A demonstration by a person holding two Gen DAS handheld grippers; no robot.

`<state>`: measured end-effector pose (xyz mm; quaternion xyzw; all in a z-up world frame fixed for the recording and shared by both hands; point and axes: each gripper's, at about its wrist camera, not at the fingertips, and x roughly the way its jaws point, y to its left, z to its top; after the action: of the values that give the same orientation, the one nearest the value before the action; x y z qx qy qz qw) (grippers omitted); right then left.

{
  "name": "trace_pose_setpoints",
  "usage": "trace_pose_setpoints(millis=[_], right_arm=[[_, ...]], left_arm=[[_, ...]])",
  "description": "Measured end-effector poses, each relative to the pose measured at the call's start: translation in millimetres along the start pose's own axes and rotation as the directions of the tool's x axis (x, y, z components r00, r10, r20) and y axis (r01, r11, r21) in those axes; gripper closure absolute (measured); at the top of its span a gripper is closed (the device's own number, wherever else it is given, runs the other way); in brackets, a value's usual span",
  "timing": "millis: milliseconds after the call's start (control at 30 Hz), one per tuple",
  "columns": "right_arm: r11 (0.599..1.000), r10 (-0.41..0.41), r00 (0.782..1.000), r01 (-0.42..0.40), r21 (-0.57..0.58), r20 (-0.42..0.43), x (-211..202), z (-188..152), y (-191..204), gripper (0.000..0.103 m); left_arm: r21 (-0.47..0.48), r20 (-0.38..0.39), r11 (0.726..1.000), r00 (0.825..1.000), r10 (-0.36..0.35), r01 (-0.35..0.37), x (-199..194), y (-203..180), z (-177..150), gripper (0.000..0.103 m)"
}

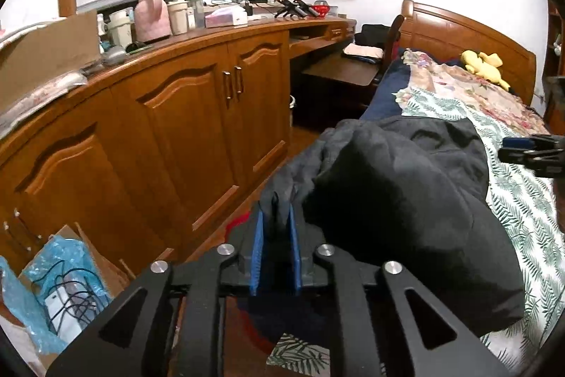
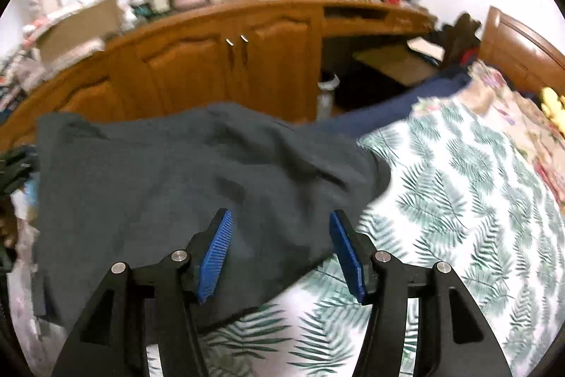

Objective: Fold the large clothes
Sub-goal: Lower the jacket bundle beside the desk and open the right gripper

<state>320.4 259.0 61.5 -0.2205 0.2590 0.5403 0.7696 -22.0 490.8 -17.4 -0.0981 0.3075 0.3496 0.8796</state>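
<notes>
Pinching a fold of the dark garment (image 1: 406, 200), the left hand-held gripper (image 1: 275, 235) held it raised above the leaf-print bed (image 1: 522, 200). To the right, the right hand-held gripper (image 2: 279, 253) hovered with jaws spread over the cloth. No writing was legible.

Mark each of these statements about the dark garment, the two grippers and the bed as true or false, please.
1. The left gripper is shut on the dark garment. True.
2. The right gripper also clamps the cloth. False: its blue fingers stand wide apart, with nothing between them.
3. The garment lies partly on a leaf-print bedsheet. True.
4. The garment is bright red. False: it is dark grey.
5. A yellow plush toy lies near the headboard. True.
</notes>
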Motion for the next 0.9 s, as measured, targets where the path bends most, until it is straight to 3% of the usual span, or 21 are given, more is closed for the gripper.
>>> trace_pose_setpoints(millis=[67, 100, 133, 167, 233, 400, 667, 900], right_arm=[[0.997, 0.068, 0.998, -0.068, -0.022, 0.012, 2, 1, 12, 0.042], [0.996, 0.087, 0.996, -0.087, -0.034, 0.005, 8, 0, 21, 0.042], [0.993, 0.108, 0.994, -0.108, -0.047, -0.008, 14, 0, 29, 0.042], [0.989, 0.135, 0.991, -0.136, -0.057, -0.021, 20, -2, 37, 0.042], [0.981, 0.175, 0.984, -0.178, -0.077, -0.040, 36, -7, 52, 0.042], [0.987, 0.162, 0.986, -0.163, -0.009, -0.050, 84, -15, 44, 0.042], [0.999, 0.035, 0.995, -0.033, -0.019, 0.091, 18, -19, 50, 0.042], [0.999, -0.041, 0.985, 0.042, 0.000, 0.169, -44, -55, 54, 0.042]], left_arm=[[0.000, 0.020, 1.000, 1.000, -0.005, 0.005, -12, -2, -1, 0.079], [-0.010, 0.033, 1.000, 0.999, -0.020, 0.021, -18, -1, -1, 0.070], [-0.017, 0.049, 0.999, 0.998, -0.035, 0.035, -25, -1, -1, 0.055], [-0.018, 0.066, 0.999, 0.997, -0.043, 0.045, -33, -1, -1, 0.049], [-0.015, 0.096, 0.998, 0.994, -0.053, 0.055, -48, -2, -2, 0.018], [-0.001, 0.141, 0.997, 0.987, -0.077, 0.078, -81, -7, -3, 0.012], [0.067, 0.185, 0.990, 0.974, -0.132, 0.122, -120, -39, -7, 0.012], [0.117, 0.223, 0.979, 0.957, -0.187, 0.164, -147, -79, -9, 0.012]])
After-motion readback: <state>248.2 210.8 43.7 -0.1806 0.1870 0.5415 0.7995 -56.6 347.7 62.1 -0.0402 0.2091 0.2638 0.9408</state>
